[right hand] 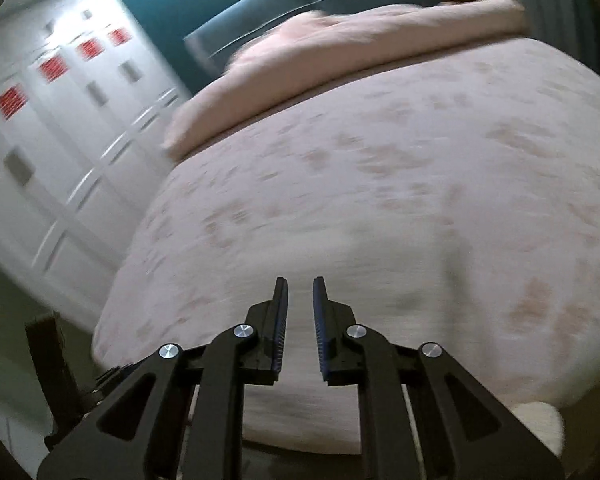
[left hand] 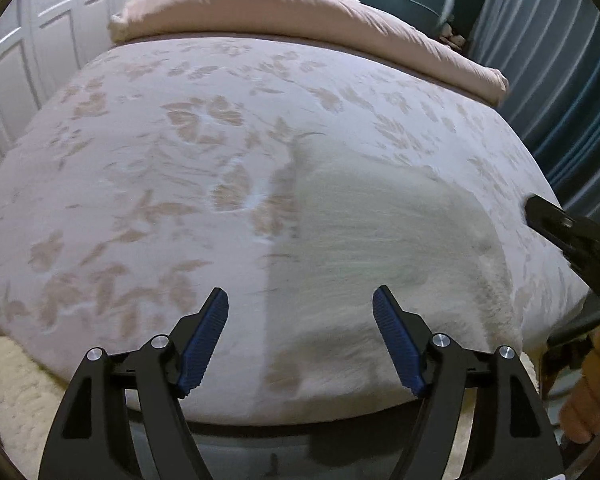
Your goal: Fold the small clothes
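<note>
Pale cream knit garment: flat near floral bedspread's front edge | left gripper: wide open, empty, above it | right gripper: narrowly parted, empty | step: approach; next: grasp an edge.

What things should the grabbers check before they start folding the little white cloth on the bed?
1. Left gripper open and empty: ok, its jaws stand wide apart.
2. Right gripper open enough to grab: not ok, only a narrow gap between its fingers, holding nothing.
3. White garment lying on the bed: ok, it lies on the floral cover ahead of the left gripper.
4. Garment lying smooth, edges findable: cannot tell, the picture is blurred.
5. Grippers apart from each other: ok, the right one sits off at the garment's right side in the left wrist view.
6. Folded pink duvet out of the way: ok, at the far end.
</note>
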Demonstrator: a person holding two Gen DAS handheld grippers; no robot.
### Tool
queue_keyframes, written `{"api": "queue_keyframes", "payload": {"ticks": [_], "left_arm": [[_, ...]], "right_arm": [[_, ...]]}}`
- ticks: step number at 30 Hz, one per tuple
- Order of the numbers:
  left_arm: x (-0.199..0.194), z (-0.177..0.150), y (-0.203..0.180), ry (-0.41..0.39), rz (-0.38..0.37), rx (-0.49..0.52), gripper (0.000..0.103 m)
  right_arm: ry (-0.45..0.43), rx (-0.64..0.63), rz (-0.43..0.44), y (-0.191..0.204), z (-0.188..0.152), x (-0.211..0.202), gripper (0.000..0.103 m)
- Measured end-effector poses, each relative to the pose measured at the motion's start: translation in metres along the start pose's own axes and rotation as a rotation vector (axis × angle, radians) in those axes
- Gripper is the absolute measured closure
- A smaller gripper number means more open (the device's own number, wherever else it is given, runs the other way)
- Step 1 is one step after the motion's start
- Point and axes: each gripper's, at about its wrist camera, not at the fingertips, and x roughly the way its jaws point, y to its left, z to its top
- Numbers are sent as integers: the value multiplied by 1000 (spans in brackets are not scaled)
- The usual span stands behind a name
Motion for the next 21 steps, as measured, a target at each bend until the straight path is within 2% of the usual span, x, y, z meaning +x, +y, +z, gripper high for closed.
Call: {"api": "queue_keyframes", "payload": {"ticks": [1,3,4,5,7,8,11,13,15,17,19,21], "left_arm": [[-3,-2,4,2,6,-2,31],[-9,-7,13,-1,24,-3,31],[-11,-9,16,-3,32,-3,31],[-13,-12,19,-2,38,-6,31],[-15,-15,23,4,35,-17,31],[-18,-16,27,2,26,-26,31],[-20,-20,27,2,7,-32,31],[-18,-21,23,11,-8,-31,31],[-16,-22,15,18,-32,-16,31],[-13,-24,2,20,-48,14,31],[-8,-24,-10,26,-62,32,31],[-1,-26,-23,43,-76,45,31]], "right_arm": [[27,-16,2,9,1,17,90],[174,-34,20,20,-11,72,90],[270,-26,8,18,-22,104,90],[320,-21,-23,14,-32,129,94],[294,-27,-19,18,-32,127,94],[275,-16,-20,23,-25,112,89],[151,16,-14,22,-21,55,89],[68,18,-98,9,-30,14,89],[31,26,-178,-7,-45,-12,85],[22,51,-264,-28,-60,-29,59],[30,83,-276,-47,-74,-36,51],[72,123,-236,-61,-84,-28,51]]}}
